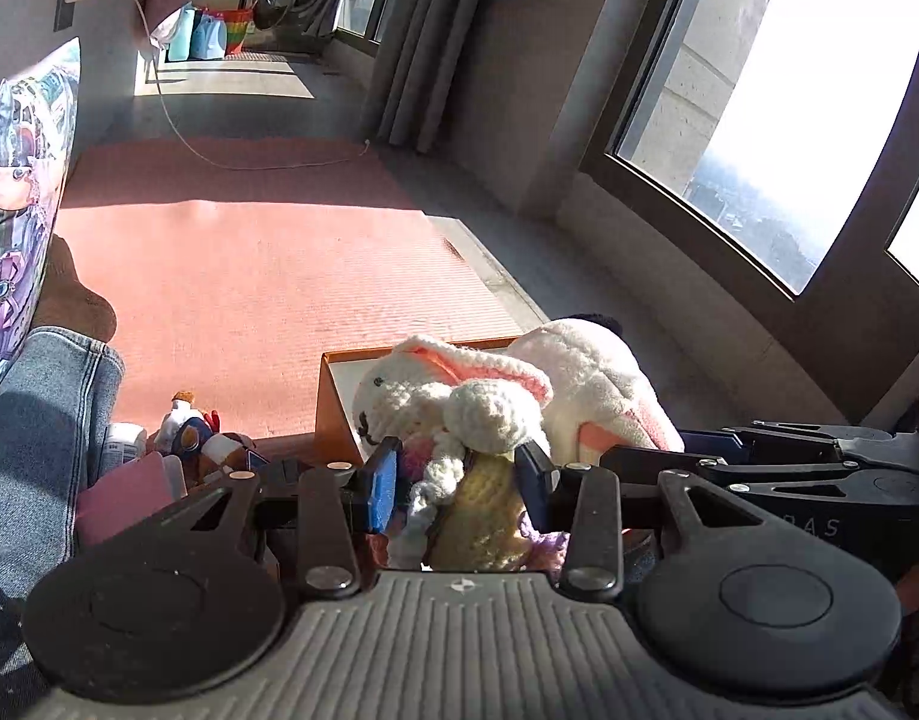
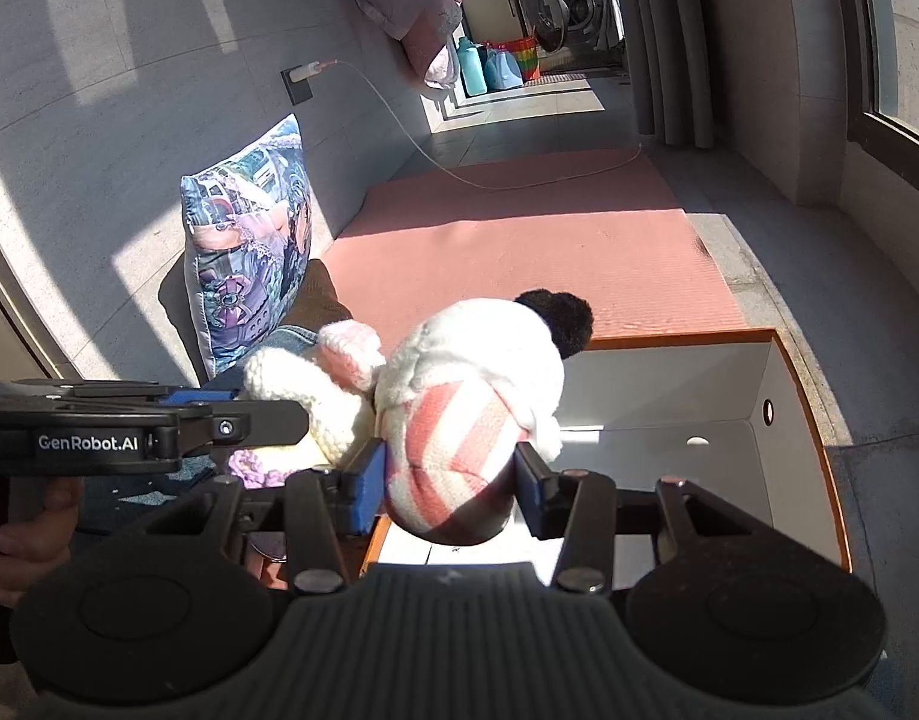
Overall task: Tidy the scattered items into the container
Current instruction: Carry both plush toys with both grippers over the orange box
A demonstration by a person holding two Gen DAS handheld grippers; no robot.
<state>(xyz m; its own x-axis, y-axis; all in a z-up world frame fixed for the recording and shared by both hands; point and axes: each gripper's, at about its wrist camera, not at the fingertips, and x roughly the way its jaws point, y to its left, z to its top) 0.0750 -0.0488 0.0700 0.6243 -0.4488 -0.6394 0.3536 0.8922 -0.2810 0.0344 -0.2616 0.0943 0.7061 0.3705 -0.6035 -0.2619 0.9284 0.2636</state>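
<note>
My left gripper (image 1: 462, 474) is shut on a white crocheted rabbit (image 1: 459, 402) with pink ears and a yellow body, held up near the left wall of the orange box (image 1: 333, 414). My right gripper (image 2: 450, 480) is shut on a white plush toy with pink stripes (image 2: 459, 414) and a black tuft, held over the near left part of the orange box with white inside (image 2: 717, 384). The two toys are side by side and touch; the plush also shows in the left wrist view (image 1: 597, 384), and the rabbit in the right wrist view (image 2: 315, 396).
Several small toys and a white bottle (image 1: 183, 438) lie left of the box by a pink item (image 1: 129, 492). A denim-clad leg (image 1: 33, 438) and a printed cushion (image 2: 249, 258) are at left. A pink mat (image 1: 267, 276), a charger cable (image 2: 519, 180) and a window wall (image 1: 759, 120) surround.
</note>
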